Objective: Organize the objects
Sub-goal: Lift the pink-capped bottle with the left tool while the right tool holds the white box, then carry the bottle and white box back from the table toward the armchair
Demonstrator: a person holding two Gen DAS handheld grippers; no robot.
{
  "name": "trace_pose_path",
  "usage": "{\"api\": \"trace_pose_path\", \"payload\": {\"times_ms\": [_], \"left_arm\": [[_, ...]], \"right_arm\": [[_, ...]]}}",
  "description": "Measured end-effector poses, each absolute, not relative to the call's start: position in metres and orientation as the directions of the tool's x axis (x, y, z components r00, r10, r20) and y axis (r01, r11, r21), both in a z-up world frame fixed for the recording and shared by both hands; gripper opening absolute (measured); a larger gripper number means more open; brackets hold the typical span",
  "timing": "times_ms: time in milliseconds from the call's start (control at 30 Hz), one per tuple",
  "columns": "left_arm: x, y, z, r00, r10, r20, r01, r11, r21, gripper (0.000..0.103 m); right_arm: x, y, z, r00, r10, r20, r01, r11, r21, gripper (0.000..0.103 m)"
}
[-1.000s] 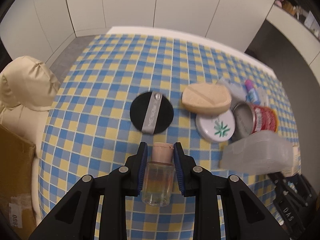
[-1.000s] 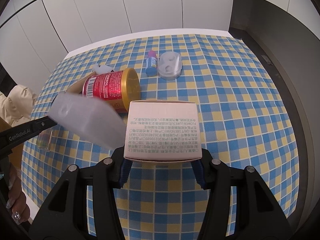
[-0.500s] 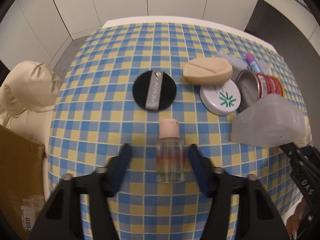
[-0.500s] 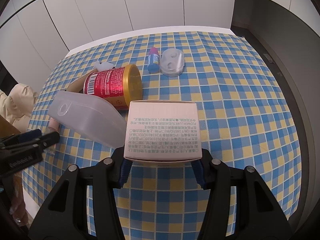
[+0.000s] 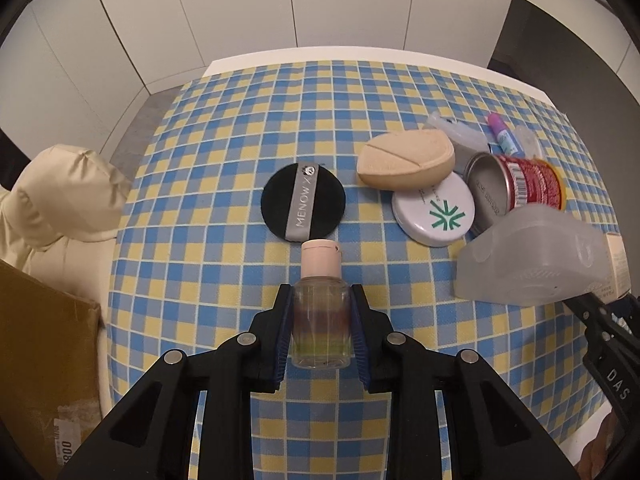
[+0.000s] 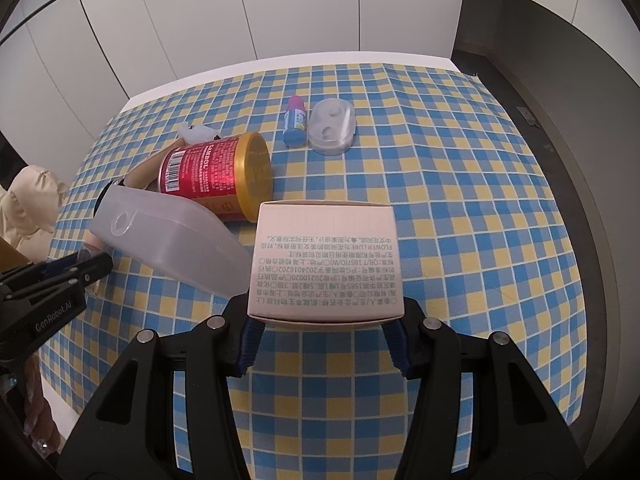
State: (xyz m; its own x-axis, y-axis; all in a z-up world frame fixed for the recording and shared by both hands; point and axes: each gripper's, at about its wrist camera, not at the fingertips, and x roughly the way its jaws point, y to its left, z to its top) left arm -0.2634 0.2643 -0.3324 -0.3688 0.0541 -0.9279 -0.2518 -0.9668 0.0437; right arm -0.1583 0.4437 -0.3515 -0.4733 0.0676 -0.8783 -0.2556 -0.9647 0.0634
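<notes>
Bottle [image 5: 320, 322] is clamped by the left gripper [image 5: 320, 328], box [image 6: 325, 264] by the right gripper [image 6: 325, 340]; bottle should be lifted squarely upward.

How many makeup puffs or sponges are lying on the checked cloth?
2. A round black puff lies just beyond the small bottle. A beige sponge rests to its right, partly on a white round case. Others may be hidden behind the clutter.

Checkered tablecloth [image 5: 224, 168]: black puff [image 5: 303, 207], white compact [image 5: 434, 213], red can [image 6: 216, 174], lens case [image 6: 331, 127].
</notes>
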Motion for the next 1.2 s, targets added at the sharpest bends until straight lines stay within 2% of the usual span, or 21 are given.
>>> {"api": "trace_pose_path", "payload": {"times_ms": [167, 400, 800, 1200], "left_arm": [[-0.267, 0.257, -0.310, -0.383, 0.048, -0.922, -0.254, -0.966, 0.055, 0.027], [-0.276, 0.243, -0.257, -0.425, 0.054, -0.903, -0.229, -0.972, 0.050, 0.027], [-0.257, 0.238, -0.147, -0.524, 0.063, -0.849, -0.186, -0.982, 0.042, 0.027], [-0.244, 0.229, -0.055, -0.582, 0.088, -0.809, -0.155, -0.988, 0.005, 0.027]], "right_arm": [[-0.158, 0.443, -0.340, -0.465, 0.075, -0.882, -0.258, -0.965, 0.054, 0.054], [-0.160, 0.436, -0.297, -0.489, 0.088, -0.868, -0.251, -0.967, 0.043, 0.054], [-0.156, 0.424, -0.175, -0.557, 0.130, -0.820, -0.227, -0.974, -0.001, 0.054], [-0.146, 0.427, -0.076, -0.592, 0.163, -0.789, -0.251, -0.968, -0.012, 0.054]]}}
